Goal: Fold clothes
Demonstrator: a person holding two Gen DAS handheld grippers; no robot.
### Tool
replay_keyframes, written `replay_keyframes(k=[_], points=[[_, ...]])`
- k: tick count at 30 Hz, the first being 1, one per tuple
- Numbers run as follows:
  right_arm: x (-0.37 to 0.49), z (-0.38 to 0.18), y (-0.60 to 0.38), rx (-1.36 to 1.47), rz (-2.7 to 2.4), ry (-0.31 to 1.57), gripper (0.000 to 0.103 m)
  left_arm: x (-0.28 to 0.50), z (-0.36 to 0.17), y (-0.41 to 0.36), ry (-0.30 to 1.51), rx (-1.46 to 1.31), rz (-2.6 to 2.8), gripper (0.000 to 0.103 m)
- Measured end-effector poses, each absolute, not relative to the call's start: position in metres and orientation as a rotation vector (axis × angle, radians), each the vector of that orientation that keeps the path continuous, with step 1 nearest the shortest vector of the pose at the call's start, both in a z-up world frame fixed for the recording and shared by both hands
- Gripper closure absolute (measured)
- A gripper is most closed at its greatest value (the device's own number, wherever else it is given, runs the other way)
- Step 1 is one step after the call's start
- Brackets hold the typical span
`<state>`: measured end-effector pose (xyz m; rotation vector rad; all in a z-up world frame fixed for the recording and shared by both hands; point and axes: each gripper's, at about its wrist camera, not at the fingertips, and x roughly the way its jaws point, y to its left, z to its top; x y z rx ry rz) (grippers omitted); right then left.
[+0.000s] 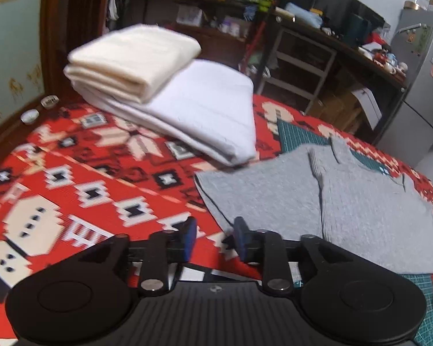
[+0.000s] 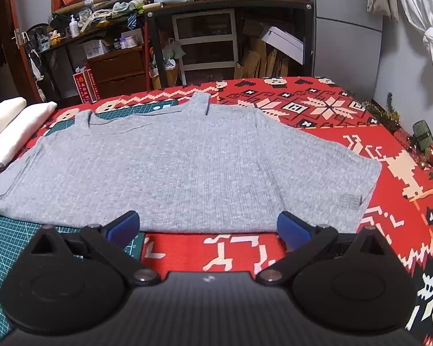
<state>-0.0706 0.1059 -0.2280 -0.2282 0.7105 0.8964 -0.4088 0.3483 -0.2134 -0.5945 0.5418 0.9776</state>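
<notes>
A grey ribbed top (image 2: 182, 167) lies spread flat on the red patterned cloth, straps at the far side; it also shows at the right of the left wrist view (image 1: 346, 199). My left gripper (image 1: 215, 238) hovers at the garment's left edge, jaws part open with a narrow gap, holding nothing. My right gripper (image 2: 207, 227) sits just before the garment's near hem, jaws wide open and empty. A folded cream garment (image 1: 135, 57) rests on a folded white one (image 1: 205, 109) at the far left of the table.
A red patterned tablecloth (image 1: 80, 178) covers the table, with a green cutting mat (image 2: 5, 242) under the garment. Two small dishes (image 1: 30, 115) sit at the far left edge. Cluttered shelves (image 2: 109, 23) and a fridge (image 1: 418, 86) stand beyond the table.
</notes>
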Motion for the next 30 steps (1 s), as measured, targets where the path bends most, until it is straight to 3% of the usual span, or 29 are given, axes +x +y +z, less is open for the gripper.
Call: replay_keyframes(k=[2, 4, 6, 7, 8, 10, 13, 16, 18, 21, 25, 30], points=[[-0.070, -0.227, 0.105, -0.226, 0.897, 0.711, 0.000, -0.407, -0.206, 0.342, 0.522, -0.563, 0.974, 0.048], [-0.070, -0.226, 0.104, -0.219, 0.897, 0.706, 0.000, -0.399, -0.196, 0.334, 0.498, -0.516, 0.954, 0.035], [-0.070, -0.223, 0.104, -0.212, 0.895, 0.699, 0.000, -0.386, -0.187, 0.325, 0.461, -0.459, 0.918, 0.036], [-0.070, -0.222, 0.104, -0.209, 0.895, 0.693, 0.000, -0.378, -0.182, 0.321, 0.445, -0.433, 0.897, 0.042], [-0.070, -0.220, 0.104, -0.208, 0.893, 0.684, 0.000, -0.368, -0.178, 0.317, 0.434, -0.406, 0.875, 0.058], [-0.072, -0.218, 0.105, -0.211, 0.889, 0.661, 0.000, -0.347, -0.173, 0.314, 0.425, -0.365, 0.788, 0.078], [-0.073, -0.215, 0.106, -0.216, 0.897, 0.613, 0.001, -0.314, -0.175, 0.322, 0.420, -0.402, 0.660, 0.091], [-0.072, -0.215, 0.108, -0.221, 0.900, 0.593, 0.004, -0.283, -0.188, 0.334, 0.439, -0.413, 0.602, 0.092], [-0.070, -0.216, 0.109, -0.225, 0.895, 0.592, 0.017, -0.269, -0.200, 0.344, 0.494, -0.418, 0.623, 0.094], [-0.067, -0.219, 0.108, -0.235, 0.871, 0.589, 0.028, -0.266, -0.217, 0.360, 0.578, -0.474, 0.666, 0.095], [-0.062, -0.223, 0.105, -0.238, 0.849, 0.594, 0.029, -0.283, -0.226, 0.365, 0.592, -0.492, 0.694, 0.098], [-0.055, -0.227, 0.101, -0.221, 0.842, 0.615, 0.029, -0.297, -0.223, 0.362, 0.608, -0.500, 0.726, 0.095]])
